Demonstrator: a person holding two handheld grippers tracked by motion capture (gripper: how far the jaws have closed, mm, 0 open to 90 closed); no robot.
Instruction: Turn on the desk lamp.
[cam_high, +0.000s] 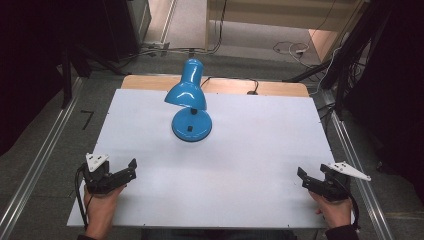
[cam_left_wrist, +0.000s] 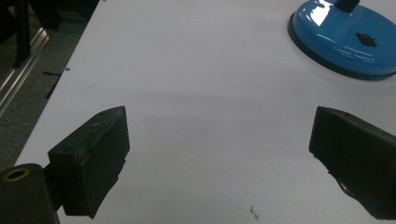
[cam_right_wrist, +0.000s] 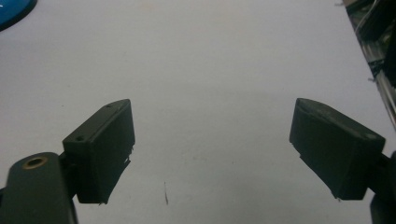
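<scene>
1. Two hand-held grippers, the left hand-held gripper (cam_high: 131, 169) and the right hand-held gripper (cam_high: 301, 179), rest at the table's (cam_high: 250, 165) near corners, jaws spread, empty.
2. Blue desk lamp (cam_high: 190, 102) stands upright mid-table, well apart from both, apparently untouched; all handling remains.

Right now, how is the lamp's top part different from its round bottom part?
The lamp shade is bell-shaped and leans over, hanging in the air, while the lamp base is a flat round disc lying on the white table. The base has a small black square on top; no such mark shows on the shade. The shade sits higher and partly covers the base from above. Both are shiny blue.
</scene>
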